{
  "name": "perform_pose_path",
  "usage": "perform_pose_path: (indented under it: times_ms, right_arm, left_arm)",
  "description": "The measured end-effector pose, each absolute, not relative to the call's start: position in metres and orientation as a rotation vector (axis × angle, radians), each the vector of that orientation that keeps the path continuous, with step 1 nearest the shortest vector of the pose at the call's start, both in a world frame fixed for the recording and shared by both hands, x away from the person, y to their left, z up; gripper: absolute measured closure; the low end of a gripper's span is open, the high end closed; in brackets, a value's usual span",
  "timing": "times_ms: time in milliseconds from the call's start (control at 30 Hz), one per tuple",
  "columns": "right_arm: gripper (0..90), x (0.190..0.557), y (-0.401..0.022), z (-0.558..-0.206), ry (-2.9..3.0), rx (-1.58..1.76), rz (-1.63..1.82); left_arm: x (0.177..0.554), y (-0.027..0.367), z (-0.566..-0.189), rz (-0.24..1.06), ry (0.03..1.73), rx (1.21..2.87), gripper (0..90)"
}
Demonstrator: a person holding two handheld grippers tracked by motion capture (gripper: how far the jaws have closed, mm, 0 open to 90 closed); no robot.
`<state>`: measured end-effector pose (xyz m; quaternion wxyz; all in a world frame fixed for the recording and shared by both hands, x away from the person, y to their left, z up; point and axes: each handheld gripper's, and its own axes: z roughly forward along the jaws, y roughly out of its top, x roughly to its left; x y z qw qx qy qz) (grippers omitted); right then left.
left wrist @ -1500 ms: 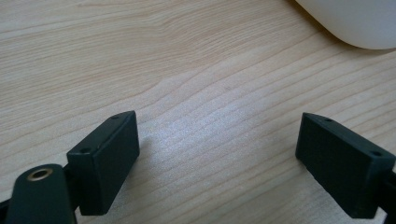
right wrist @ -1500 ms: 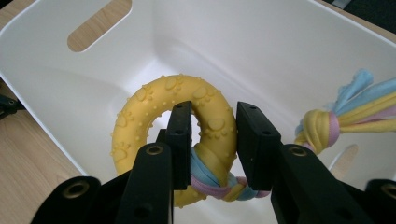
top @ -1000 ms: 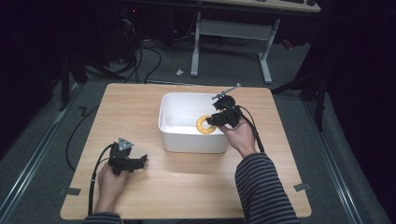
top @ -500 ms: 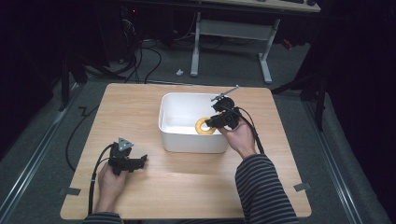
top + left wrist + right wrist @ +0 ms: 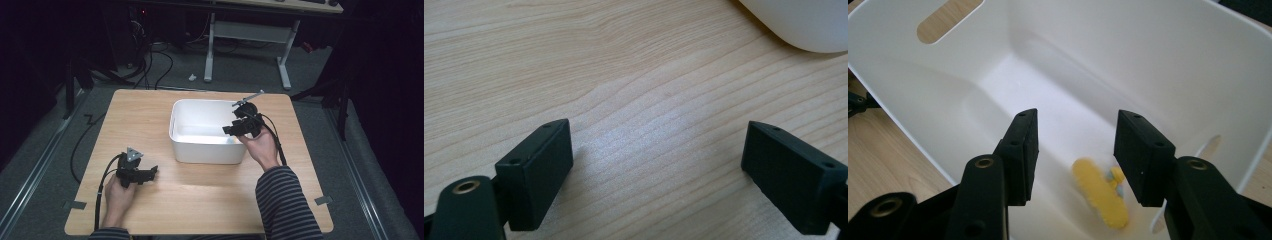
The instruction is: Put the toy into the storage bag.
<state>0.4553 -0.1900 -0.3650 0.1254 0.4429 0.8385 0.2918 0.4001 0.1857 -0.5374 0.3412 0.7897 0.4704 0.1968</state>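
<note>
Now the right gripper (image 5: 1075, 150), jaws just opened and empty, hangs over the white plastic tub (image 5: 200, 120) where a blurred yellow ring-shaped toy (image 5: 1100, 197) lies inside, while the left gripper (image 5: 659, 165) rests spread on the wooden tabletop (image 5: 200, 200).

A light wooden table (image 5: 200, 205) lies beneath the left gripper (image 5: 149, 173) and stretches across to the right gripper (image 5: 229, 131). Beyond the right gripper, a white-legged desk frame (image 5: 247, 35) stands on grey carpet (image 5: 320, 100) (black cables (image 5: 155, 60) coil just beside it). Outside the left gripper, a strip of tape (image 5: 74, 204) marks the floor near a metal rail (image 5: 30, 175).
</note>
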Motion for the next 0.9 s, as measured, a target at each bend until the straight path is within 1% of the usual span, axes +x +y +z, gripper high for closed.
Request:
perform_pose_path:
  times_ms: [400,900]
  right_arm:
    - [51.5,0.440,-0.223,-0.355,2.345,1.319,0.897]
    - [50.9,0.427,-0.244,-0.350,2.291,1.335,0.934]
  left_arm:
    - [0.400,0.186,-0.537,0.511,1.224,2.054,13.2]
    - [0.400,0.186,-0.537,0.512,1.224,2.054,13.2]
